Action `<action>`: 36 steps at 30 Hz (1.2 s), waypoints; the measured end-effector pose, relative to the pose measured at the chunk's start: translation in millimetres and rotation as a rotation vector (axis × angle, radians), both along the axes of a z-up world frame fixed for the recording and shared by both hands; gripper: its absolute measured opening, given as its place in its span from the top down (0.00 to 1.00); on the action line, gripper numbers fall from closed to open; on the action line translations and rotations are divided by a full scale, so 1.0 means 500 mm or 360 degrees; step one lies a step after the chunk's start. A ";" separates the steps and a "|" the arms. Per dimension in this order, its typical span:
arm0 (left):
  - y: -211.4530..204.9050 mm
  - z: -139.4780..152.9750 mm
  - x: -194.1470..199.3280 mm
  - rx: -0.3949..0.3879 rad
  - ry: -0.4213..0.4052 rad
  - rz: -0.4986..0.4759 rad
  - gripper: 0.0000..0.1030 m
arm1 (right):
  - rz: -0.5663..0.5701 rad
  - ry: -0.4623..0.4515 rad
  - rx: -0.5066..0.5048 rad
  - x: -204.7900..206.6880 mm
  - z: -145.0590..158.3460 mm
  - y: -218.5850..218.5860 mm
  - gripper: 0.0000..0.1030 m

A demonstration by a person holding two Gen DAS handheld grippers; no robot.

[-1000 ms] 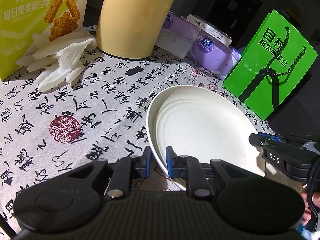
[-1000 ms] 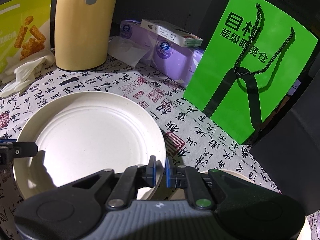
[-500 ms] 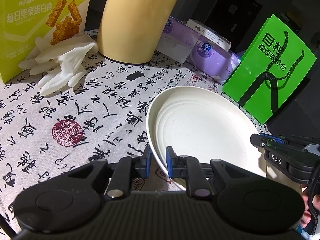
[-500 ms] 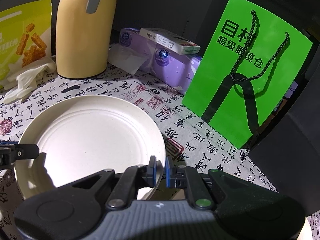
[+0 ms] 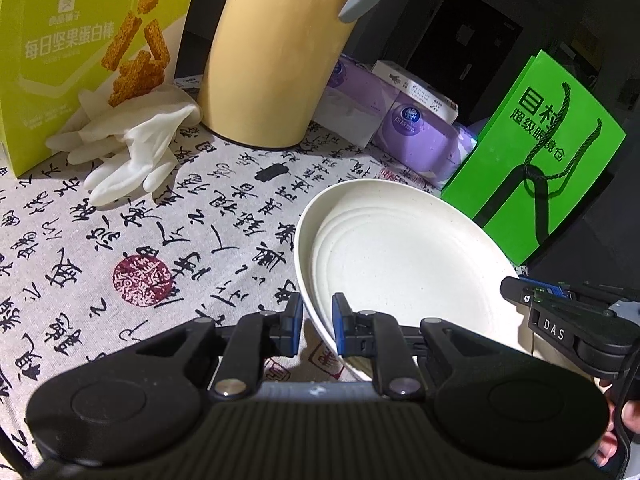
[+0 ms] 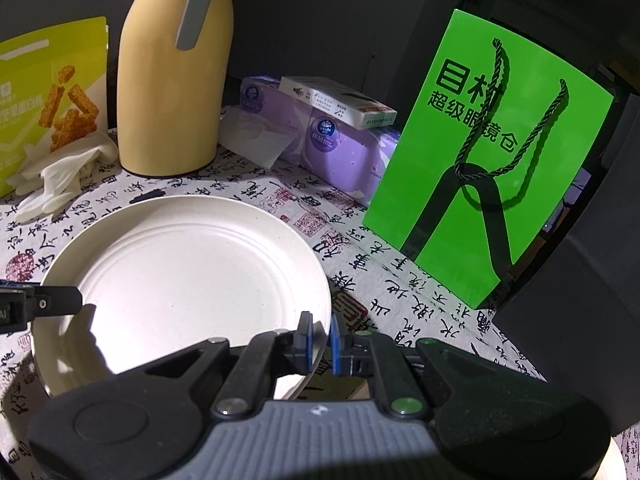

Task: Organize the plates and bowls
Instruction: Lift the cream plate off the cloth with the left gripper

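Observation:
A cream plate [image 5: 400,256] with ridged rings is held between both grippers over the calligraphy tablecloth [image 5: 120,240]. My left gripper [image 5: 316,324] is shut on its near left rim, blue pads on either side of the edge. In the right wrist view my right gripper [image 6: 319,336] is shut on the plate [image 6: 188,276] at its near right rim. Each gripper shows in the other's view: the right gripper [image 5: 516,292] at the plate's right edge, the left gripper [image 6: 52,304] at its left edge. A sliver of another cream dish [image 5: 530,342] shows under the right gripper.
At the back stand a tall yellow flask [image 6: 172,80], purple tissue packs [image 6: 332,148] with a small box on top, and a green paper bag [image 6: 492,168]. White gloves [image 5: 128,152] lie by a yellow-green snack box [image 5: 80,48] at the left.
Both grippers keep their hold on the plate. Both views have tipped up slightly, so the flask, bag and snack box sit lower and show more fully.

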State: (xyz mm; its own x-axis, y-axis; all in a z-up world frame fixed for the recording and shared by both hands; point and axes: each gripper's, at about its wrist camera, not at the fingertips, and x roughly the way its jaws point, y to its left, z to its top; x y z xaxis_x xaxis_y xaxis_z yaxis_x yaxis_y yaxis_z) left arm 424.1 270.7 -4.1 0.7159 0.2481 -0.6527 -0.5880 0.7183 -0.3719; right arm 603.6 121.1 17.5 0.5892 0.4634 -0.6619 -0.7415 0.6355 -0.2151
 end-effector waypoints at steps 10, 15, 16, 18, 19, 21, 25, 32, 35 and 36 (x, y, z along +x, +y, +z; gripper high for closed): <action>-0.004 0.016 -0.013 0.0030 -0.0062 0.0016 0.85 | -0.0009 -0.0026 0.0058 -0.011 0.013 -0.012 0.92; -0.005 0.024 -0.019 0.0041 -0.0089 0.0024 0.85 | -0.0012 -0.0042 0.0084 -0.017 0.021 -0.015 0.92; -0.006 0.025 -0.020 0.0043 -0.0094 0.0025 0.85 | -0.0012 -0.0045 0.0088 -0.017 0.022 -0.016 0.92; -0.007 0.027 -0.021 0.0051 -0.0100 0.0029 0.85 | -0.0012 -0.0051 0.0098 -0.020 0.025 -0.018 0.92; -0.007 0.028 -0.021 0.0054 -0.0104 0.0029 0.85 | -0.0012 -0.0053 0.0103 -0.021 0.026 -0.019 0.92; -0.007 0.030 -0.022 0.0057 -0.0113 0.0031 0.85 | -0.0012 -0.0060 0.0113 -0.023 0.028 -0.021 0.92; -0.008 0.034 -0.026 0.0066 -0.0133 0.0035 0.85 | -0.0013 -0.0065 0.0139 -0.028 0.032 -0.028 0.92; -0.012 0.046 -0.035 0.0091 -0.0172 0.0039 0.85 | -0.0014 -0.0082 0.0176 -0.039 0.040 -0.040 0.92; -0.014 0.054 -0.043 0.0101 -0.0199 0.0041 0.85 | -0.0011 -0.0089 0.0199 -0.046 0.046 -0.047 0.92; -0.016 0.057 -0.045 0.0107 -0.0207 0.0041 0.85 | -0.0010 -0.0094 0.0205 -0.049 0.049 -0.050 0.92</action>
State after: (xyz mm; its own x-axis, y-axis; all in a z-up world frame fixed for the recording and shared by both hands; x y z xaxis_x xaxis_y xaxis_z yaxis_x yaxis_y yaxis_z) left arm 401.6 262.8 24.4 0.7862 0.3075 -0.5360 -0.5565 0.7295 -0.3977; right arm 579.2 96.2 41.8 0.6284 0.5383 -0.5615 -0.7259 0.6653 -0.1745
